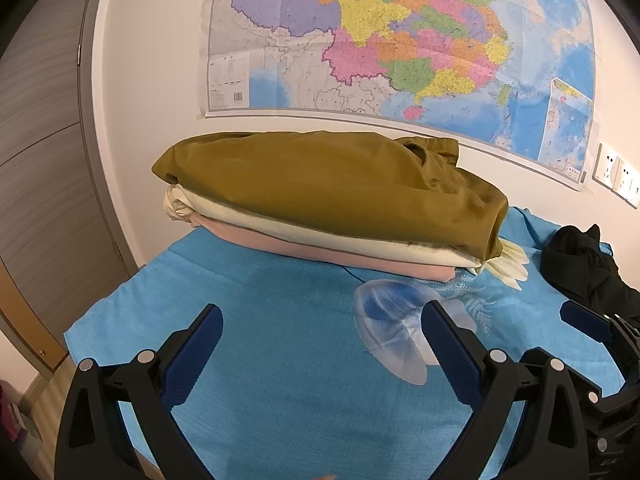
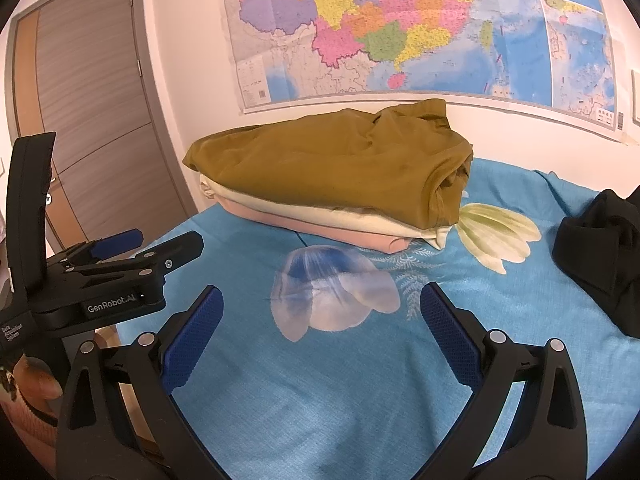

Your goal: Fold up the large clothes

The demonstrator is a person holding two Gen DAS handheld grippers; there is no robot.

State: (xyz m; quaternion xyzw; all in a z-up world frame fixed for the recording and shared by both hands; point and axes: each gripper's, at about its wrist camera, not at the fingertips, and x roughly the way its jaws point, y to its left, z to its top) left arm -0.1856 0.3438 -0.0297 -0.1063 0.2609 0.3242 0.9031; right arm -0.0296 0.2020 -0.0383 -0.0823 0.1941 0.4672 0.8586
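Matt cloth stack (image 2: 332,172), seemingly woven bedsheet (image 2: 320,380)

3 folded garments (image 1: 328,208), 1 black garment (image 1: 580,260), 1 map (image 1: 400,40), 2 tongs (image 1: 322,328).

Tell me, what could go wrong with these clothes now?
1. The olive-green folded garment overhangs the cream and pink folded layers beneath; a nudge might slide it off.
2. The crumpled black garment lies unfolded near the stack; dragging it could catch the stack's corner.
3. Both open tools may snag the blue flowered sheet.
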